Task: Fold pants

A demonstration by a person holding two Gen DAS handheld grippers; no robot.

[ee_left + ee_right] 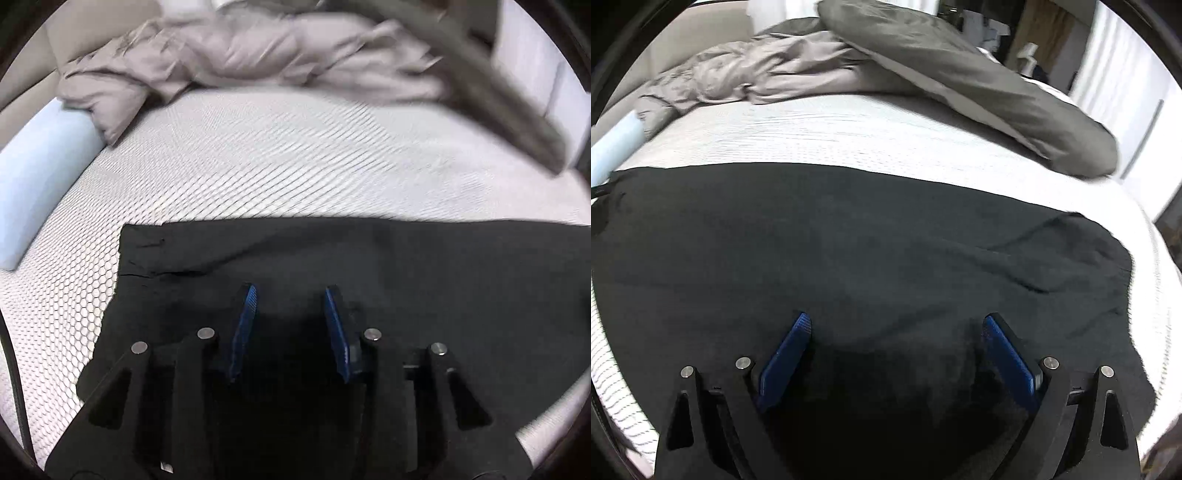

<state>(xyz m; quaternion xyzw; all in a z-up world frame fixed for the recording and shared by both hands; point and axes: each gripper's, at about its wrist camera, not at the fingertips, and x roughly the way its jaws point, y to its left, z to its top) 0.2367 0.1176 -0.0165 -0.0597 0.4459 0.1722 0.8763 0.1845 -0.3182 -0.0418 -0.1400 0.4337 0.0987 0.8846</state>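
Note:
Black pants [406, 266] lie flat on a white textured bed, stretching across both views; in the right wrist view the pants [849, 243] fill the middle, with one end at the right. My left gripper [290, 291] is open just above the pants near their left end, its blue pads apart with nothing between them. My right gripper [897, 321] is open wide just above the pants' near edge, also empty.
A crumpled grey duvet [240, 59] lies at the far side of the bed [258, 166]. A dark grey pillow [979, 85] lies at the far right. A light blue bolster [40, 177] lies along the left edge. White curtains [1123, 62] hang at the right.

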